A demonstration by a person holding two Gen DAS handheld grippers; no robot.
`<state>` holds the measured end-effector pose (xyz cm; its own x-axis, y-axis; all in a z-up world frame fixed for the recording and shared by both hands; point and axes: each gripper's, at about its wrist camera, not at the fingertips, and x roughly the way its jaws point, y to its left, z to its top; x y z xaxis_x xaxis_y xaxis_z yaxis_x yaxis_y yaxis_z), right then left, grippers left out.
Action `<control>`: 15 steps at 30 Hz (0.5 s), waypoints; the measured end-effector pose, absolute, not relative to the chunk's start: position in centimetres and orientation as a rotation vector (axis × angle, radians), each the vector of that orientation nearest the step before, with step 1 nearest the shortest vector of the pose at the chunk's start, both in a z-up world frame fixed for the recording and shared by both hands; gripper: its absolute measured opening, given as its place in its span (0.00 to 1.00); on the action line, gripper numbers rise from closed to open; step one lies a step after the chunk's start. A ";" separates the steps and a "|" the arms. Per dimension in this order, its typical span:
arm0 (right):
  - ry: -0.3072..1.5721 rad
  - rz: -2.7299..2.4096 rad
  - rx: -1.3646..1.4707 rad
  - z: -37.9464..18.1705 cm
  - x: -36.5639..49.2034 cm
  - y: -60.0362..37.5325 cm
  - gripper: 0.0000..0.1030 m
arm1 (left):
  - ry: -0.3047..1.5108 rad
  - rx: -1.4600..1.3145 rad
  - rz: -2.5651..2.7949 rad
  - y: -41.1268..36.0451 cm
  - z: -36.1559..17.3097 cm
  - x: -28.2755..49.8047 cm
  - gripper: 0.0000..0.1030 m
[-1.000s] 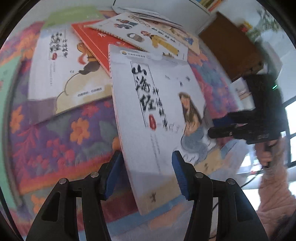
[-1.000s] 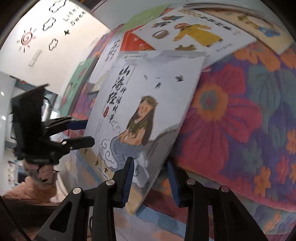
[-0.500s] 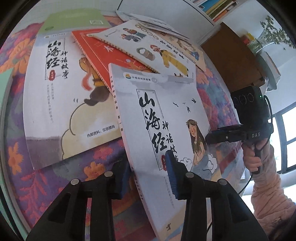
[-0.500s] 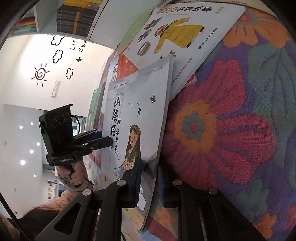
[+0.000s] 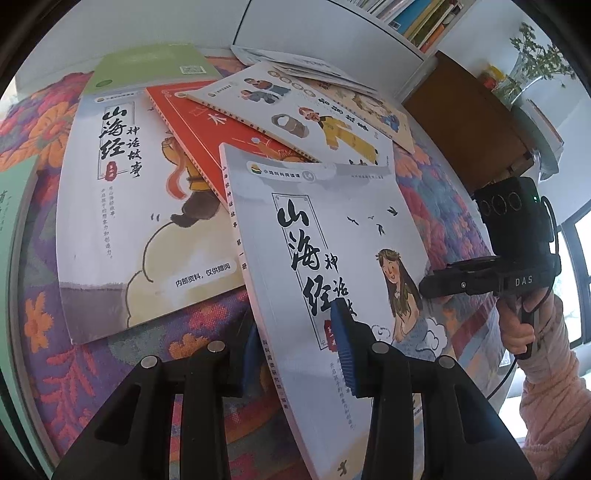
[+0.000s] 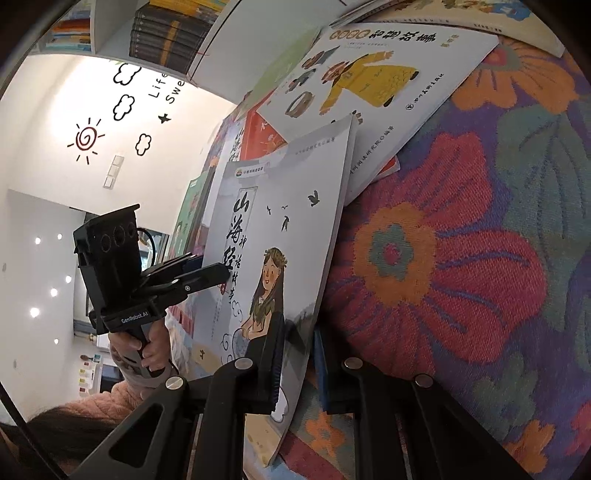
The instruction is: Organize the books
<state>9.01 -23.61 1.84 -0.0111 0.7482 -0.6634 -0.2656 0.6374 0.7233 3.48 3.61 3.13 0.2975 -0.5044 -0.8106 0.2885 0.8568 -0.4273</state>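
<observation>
A grey-white book (image 5: 332, 236) with a long-haired woman on its cover is tilted up off the floral cloth (image 5: 74, 350). My left gripper (image 5: 299, 350) is shut on its near spine edge, one blue pad on the cover and the other underneath. My right gripper (image 6: 299, 369) is shut on the opposite edge of the same book (image 6: 280, 229). Each gripper shows in the other's view: the right gripper (image 5: 424, 286) at the book's right edge, the left gripper (image 6: 225, 271) at its left edge. The book's far corner rests on other books.
Loose books overlap behind: a white one with a figure on a cloud (image 5: 122, 206), a red one (image 5: 207, 125), one with a yellow-robed figure (image 5: 314, 110), a green one (image 5: 147, 66). A brown wooden cabinet (image 5: 469, 122) and a bookshelf (image 5: 406, 18) stand beyond.
Both grippers went from open around the book's edges to shut on it. The right gripper moved in closer, and the book now stands steeper on that side.
</observation>
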 end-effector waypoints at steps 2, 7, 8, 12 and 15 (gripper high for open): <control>1.345 0.831 0.438 2.0 8.5 -23.3 0.12 | 1.152 -0.218 -0.531 3.6 3.1 3.5 0.36; 1.229 0.726 0.314 3.6 6.4 -22.0 0.15 | 1.137 -0.235 -0.534 3.8 3.1 3.3 0.36; 1.212 0.701 0.284 4.0 6.0 -21.5 0.17 | 1.141 -0.248 -0.532 3.9 3.1 3.4 0.36; 1.200 0.640 0.264 5.0 5.4 -20.9 0.17 | 1.209 -0.341 -0.520 4.7 3.1 4.0 0.33; 1.170 0.631 0.212 6.1 4.7 -20.1 0.17 | 1.227 -0.312 -0.504 4.4 3.7 3.5 0.32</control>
